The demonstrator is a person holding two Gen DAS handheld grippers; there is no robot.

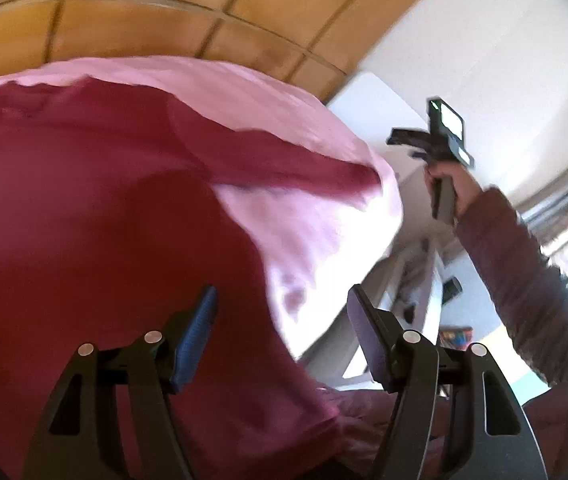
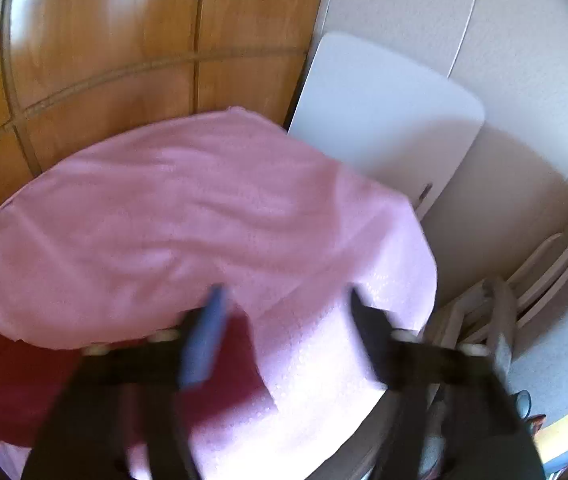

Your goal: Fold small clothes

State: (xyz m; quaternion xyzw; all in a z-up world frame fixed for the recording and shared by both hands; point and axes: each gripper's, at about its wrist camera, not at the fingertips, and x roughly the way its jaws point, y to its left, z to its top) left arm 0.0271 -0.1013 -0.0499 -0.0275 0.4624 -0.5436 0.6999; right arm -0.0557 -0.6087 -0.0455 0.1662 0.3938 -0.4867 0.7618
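The dark red garment (image 1: 96,208) lies flat on the pink cloth (image 1: 284,92) that covers the surface, its sleeve (image 1: 295,168) running out toward three o'clock in our left wrist view. Our left tongs (image 1: 280,332) hover right over its body, jaws wide with nothing between them, so this hand is the nearer one. Our right tongs (image 2: 284,316) also stand wide and empty, above the pink cloth near the surface's right edge; from there the garment (image 2: 8,376) lies toward eight o'clock, partly under the tongs.
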